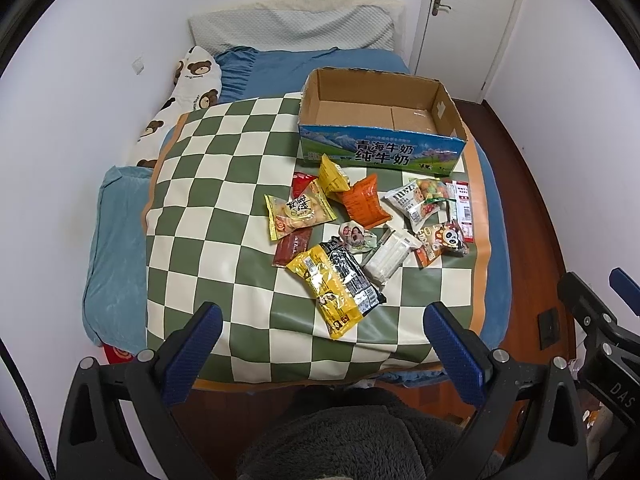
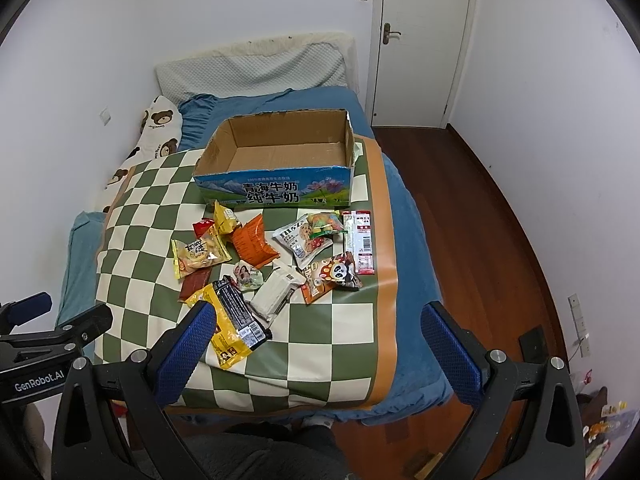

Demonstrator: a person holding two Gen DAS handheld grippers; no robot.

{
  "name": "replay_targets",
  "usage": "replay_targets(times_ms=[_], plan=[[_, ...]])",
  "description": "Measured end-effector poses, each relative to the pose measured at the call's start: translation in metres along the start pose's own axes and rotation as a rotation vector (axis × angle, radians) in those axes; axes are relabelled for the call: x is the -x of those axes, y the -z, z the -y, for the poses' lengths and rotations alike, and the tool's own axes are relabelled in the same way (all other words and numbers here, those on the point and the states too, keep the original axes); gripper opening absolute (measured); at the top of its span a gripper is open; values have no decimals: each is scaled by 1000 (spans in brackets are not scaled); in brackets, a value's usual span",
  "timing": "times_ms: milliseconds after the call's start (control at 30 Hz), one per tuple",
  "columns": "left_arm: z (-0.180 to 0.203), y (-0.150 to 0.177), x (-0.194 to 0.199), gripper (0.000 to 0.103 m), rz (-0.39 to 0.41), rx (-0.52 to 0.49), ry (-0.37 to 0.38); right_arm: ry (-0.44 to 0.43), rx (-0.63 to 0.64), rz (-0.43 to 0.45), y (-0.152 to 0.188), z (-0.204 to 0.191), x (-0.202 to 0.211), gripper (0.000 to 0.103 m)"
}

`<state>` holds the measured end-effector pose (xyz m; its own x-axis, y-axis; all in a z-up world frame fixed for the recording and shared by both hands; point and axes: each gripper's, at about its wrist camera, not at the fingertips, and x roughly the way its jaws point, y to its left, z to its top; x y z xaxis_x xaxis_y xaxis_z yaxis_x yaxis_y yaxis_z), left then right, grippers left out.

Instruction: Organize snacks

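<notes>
Snacks: a loose scatter of small sealed packets lies on the green-and-cream checkered cloth (image 1: 224,184) spread over the bed, just in front of the box and nearer to me than it.
Nearest packet: I see the long yellow-and-black foil bag (image 1: 338,284) closest to both grippers, lying flat at an angle, one end toward the cloth's near edge.
Other packets: the orange puffed pouch (image 1: 366,202), the yellow cracker bag (image 1: 298,210), the white sleeve of sticks (image 1: 390,254), the panda-print pouch (image 1: 442,240) and the red-and-white flat strip (image 1: 462,208) at the far right of the pile; several overlap or touch.
Handling: I judge them all light, soft and crinkly, with slick film that may slide between the jaws; contents like crackers could crush. I would pinch a crimped end seal or a flat edge, not the puffed middle.
Container: the open cardboard milk carton with a blue printed front (image 1: 380,152) stands upright behind the pile; I see only bare cardboard inside, no snacks yet.
Left gripper (image 1: 320,340): jaws spread wide, holding nothing, hovering above the near edge of the bed.
Right gripper (image 2: 316,338): jaws likewise wide apart and empty, the left finger (image 2: 188,344) overlapping my view of the yellow-and-black bag, though I cannot tell if it touches.
</notes>
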<state>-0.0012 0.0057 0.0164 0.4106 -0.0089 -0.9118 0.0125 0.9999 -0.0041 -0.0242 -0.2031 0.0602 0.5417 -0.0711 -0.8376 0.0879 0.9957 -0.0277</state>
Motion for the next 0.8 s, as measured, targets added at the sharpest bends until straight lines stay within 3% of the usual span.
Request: replay_targets(times_ms=[800], plan=[[9,-1,2,103,2,-6,-5,-11,-16,2,-1,5,2,103]])
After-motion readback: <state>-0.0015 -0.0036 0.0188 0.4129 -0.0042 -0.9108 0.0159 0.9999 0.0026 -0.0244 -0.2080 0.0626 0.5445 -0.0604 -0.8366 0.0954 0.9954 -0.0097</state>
